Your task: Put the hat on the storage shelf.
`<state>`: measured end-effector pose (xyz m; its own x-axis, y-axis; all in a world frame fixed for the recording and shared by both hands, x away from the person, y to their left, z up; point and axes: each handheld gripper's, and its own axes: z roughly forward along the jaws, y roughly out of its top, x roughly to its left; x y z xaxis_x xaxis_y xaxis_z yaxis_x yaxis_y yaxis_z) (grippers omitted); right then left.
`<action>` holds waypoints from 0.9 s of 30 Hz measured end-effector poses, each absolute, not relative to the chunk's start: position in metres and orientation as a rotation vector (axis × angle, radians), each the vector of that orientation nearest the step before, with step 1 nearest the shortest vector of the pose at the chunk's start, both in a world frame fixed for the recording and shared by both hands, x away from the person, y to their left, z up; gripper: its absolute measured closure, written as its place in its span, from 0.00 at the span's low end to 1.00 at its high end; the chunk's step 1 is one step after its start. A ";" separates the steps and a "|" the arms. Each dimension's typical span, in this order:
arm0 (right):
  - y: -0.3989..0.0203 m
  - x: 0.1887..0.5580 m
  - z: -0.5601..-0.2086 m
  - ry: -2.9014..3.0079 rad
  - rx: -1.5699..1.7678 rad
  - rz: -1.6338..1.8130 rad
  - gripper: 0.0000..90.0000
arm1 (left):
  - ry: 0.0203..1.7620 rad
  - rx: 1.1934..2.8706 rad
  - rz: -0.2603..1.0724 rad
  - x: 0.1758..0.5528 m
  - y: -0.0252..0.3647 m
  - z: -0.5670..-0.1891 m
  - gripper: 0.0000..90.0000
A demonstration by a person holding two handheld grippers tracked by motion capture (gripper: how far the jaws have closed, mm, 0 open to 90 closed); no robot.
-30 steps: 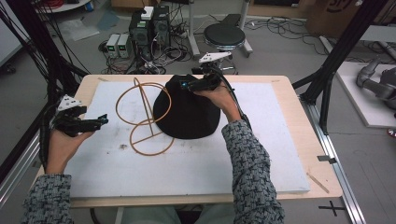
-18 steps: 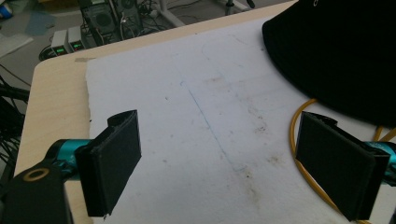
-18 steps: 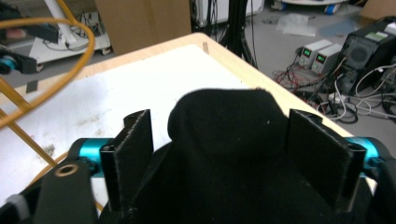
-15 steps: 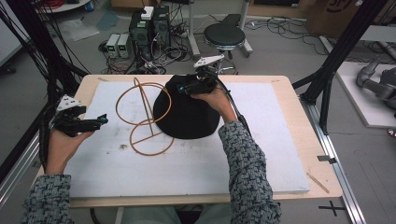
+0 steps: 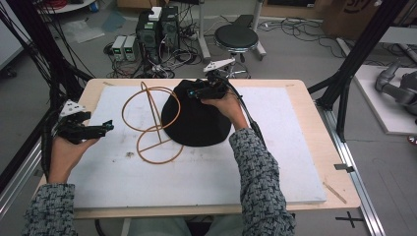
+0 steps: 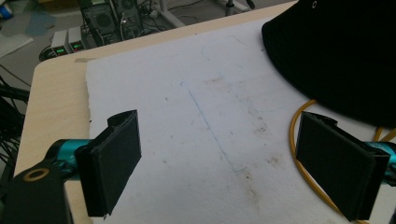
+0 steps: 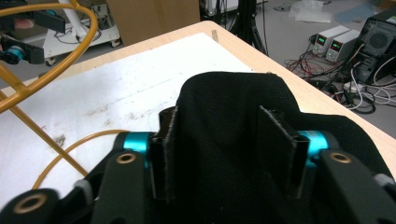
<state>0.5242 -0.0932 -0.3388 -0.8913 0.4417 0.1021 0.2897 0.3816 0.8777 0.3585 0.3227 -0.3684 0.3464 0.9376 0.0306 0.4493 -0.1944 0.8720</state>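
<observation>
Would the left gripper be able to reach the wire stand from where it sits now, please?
Probably yes: the left gripper is open, and the wire stand lies just beyond it across bare white mat.

From my high view, the black hat [image 5: 196, 123] covers part of the yellow wire stand [image 5: 150, 123] near the table's far edge. In my right gripper view, the bunched fabric hides whether the pads press it. The left gripper view cuts the hat off at the top right corner.
</observation>
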 end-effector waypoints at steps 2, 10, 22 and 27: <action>-0.093 0.524 -0.338 2.486 0.648 1.520 0.66 | 1.226 1.794 0.757 0.359 0.322 -0.368 0.16; -0.091 0.520 -0.338 2.481 0.602 1.506 0.84 | 1.227 1.788 0.758 0.358 0.324 -0.368 0.16; -0.096 0.514 -0.333 2.430 0.594 1.480 0.93 | 1.222 1.790 0.758 0.359 0.323 -0.367 0.16; -0.105 0.511 -0.324 2.389 0.604 1.485 0.93 | 1.223 1.796 0.757 0.359 0.323 -0.368 0.16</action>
<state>0.5115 -0.1049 -0.3241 -0.8786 0.4775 -0.0044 0.2075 0.3900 0.8971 0.3588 0.3232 -0.3678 0.3488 0.9366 0.0317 0.4463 -0.1958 0.8732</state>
